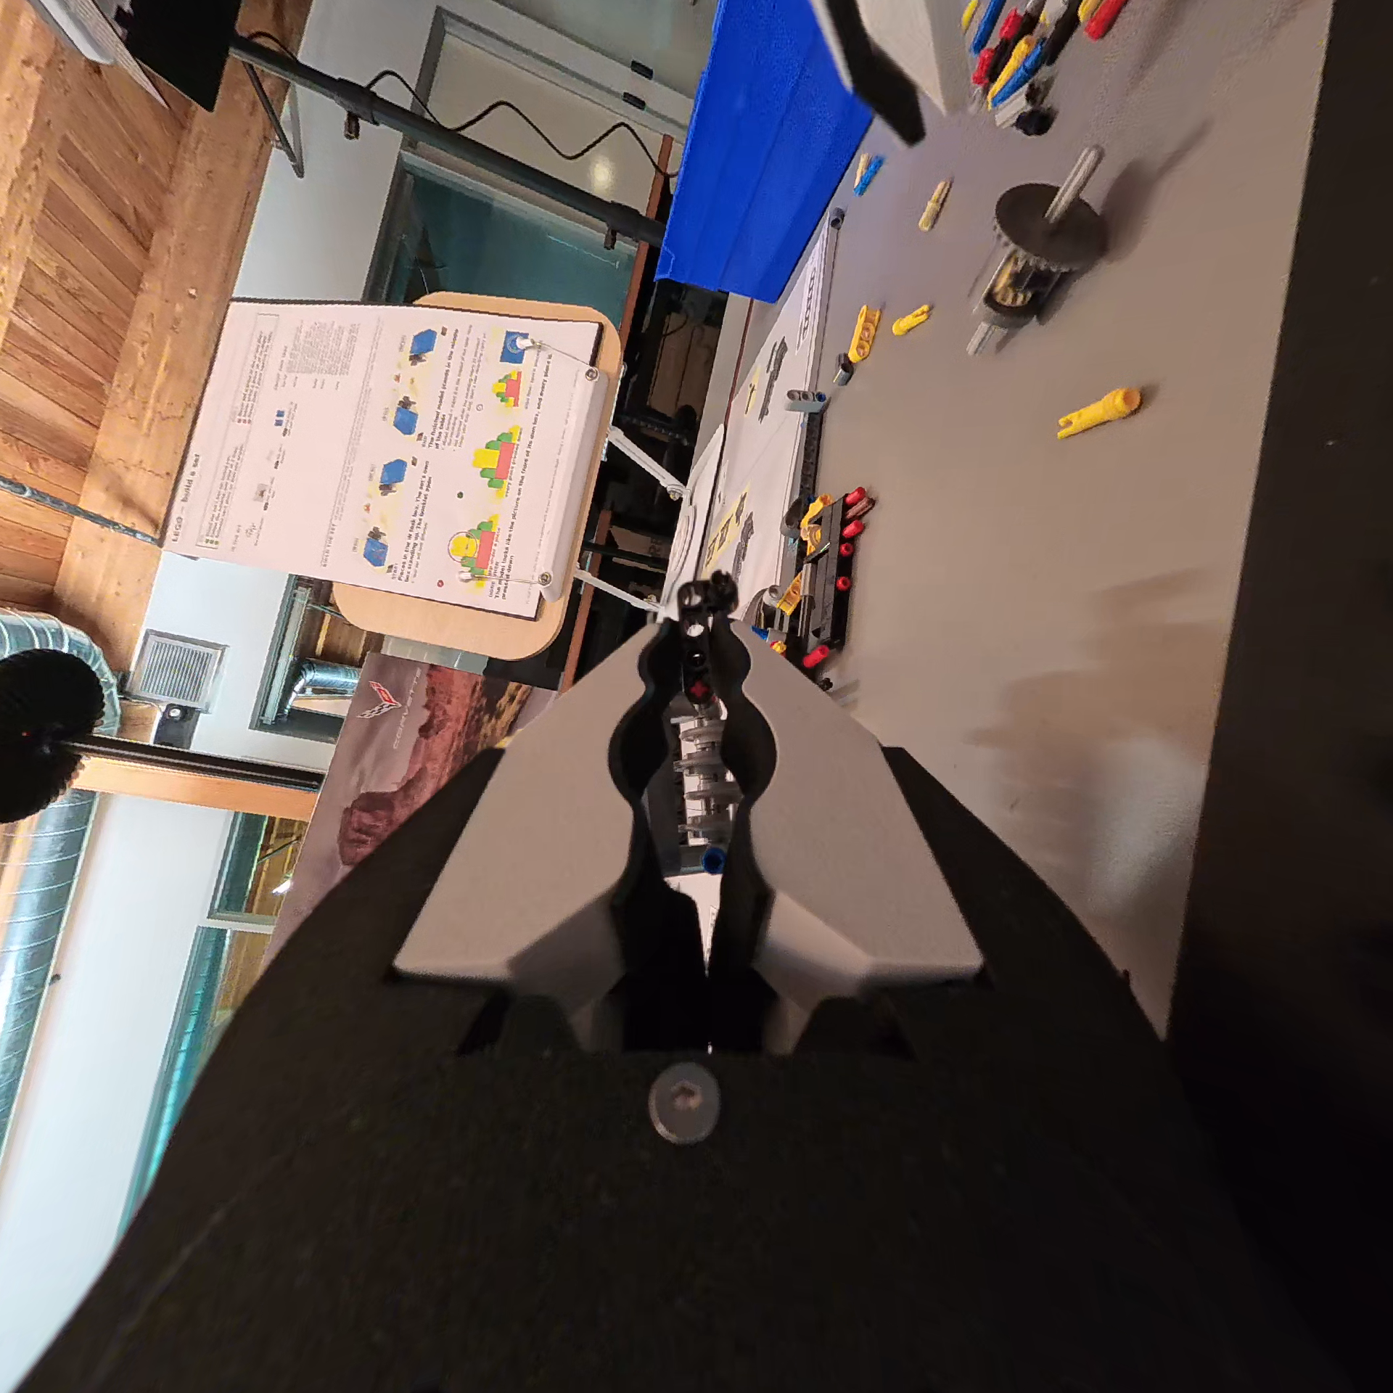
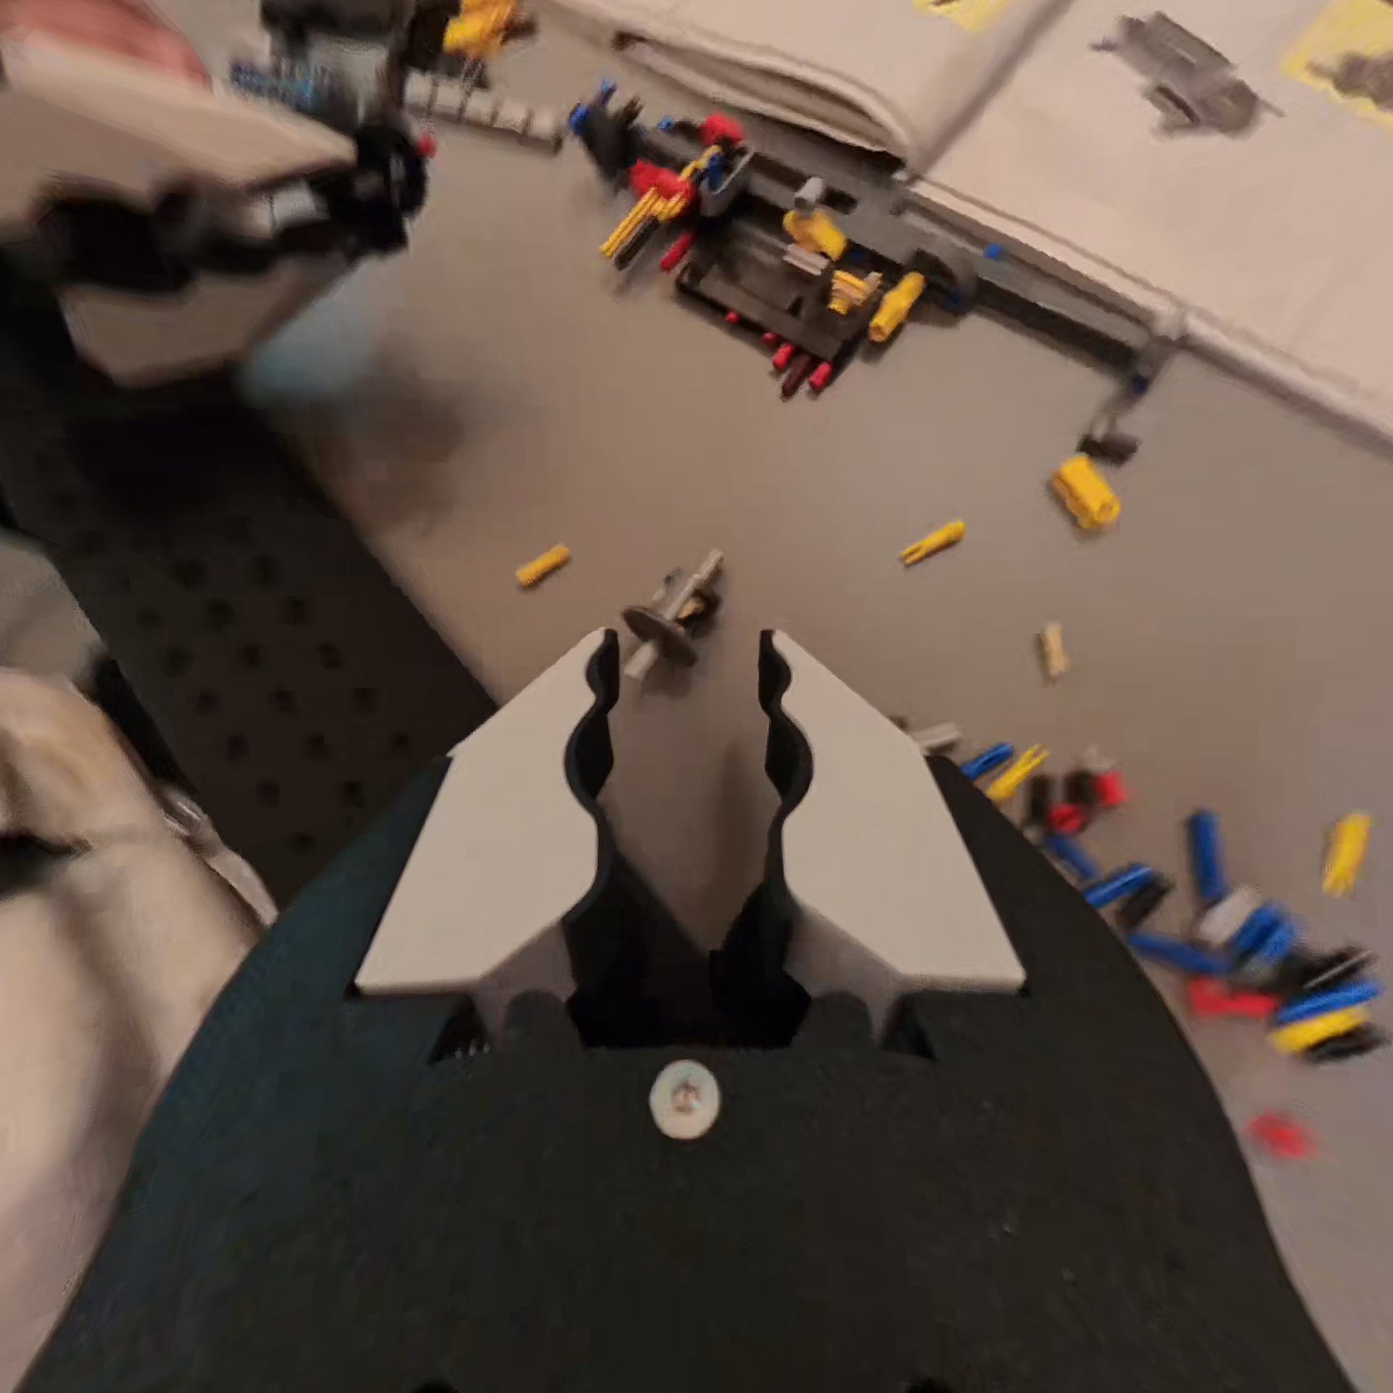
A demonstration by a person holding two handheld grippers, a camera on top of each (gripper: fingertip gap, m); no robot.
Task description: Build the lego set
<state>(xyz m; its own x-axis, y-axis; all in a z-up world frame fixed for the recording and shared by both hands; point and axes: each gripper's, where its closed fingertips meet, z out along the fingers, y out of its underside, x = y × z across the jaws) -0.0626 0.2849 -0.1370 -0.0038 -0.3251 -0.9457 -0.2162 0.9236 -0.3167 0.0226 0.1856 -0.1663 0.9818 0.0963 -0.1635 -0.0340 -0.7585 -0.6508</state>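
1. Your left tongs [image 1: 705, 603] are pinching a lego sub-assembly [image 1: 697, 761], a black beam with grey ribbed parts and a blue pin, held up off the grey table [image 1: 1017, 678].
2. Your right tongs [image 2: 690, 641] are spread apart with nothing between them, hovering low over the table.
3. Just ahead of the right tongs lies a dark gear on a grey axle [image 2: 671, 614], not touched by either finger.
4. Farther back on the table sits the partly built frame [image 2: 799, 264], black and grey with yellow and red pins, close to the open instruction booklet [image 2: 1055, 113].
5. Loose yellow pins [image 2: 543, 565] are scattered across the middle of the table, and a pile of blue, red and yellow pieces [image 2: 1221, 927] lies to the right of the right tongs.
6. In the left wrist view, a printed sheet on a stand [image 1: 392, 452] is behind the table, and a blue bin [image 1: 761, 151] stands at its far end.
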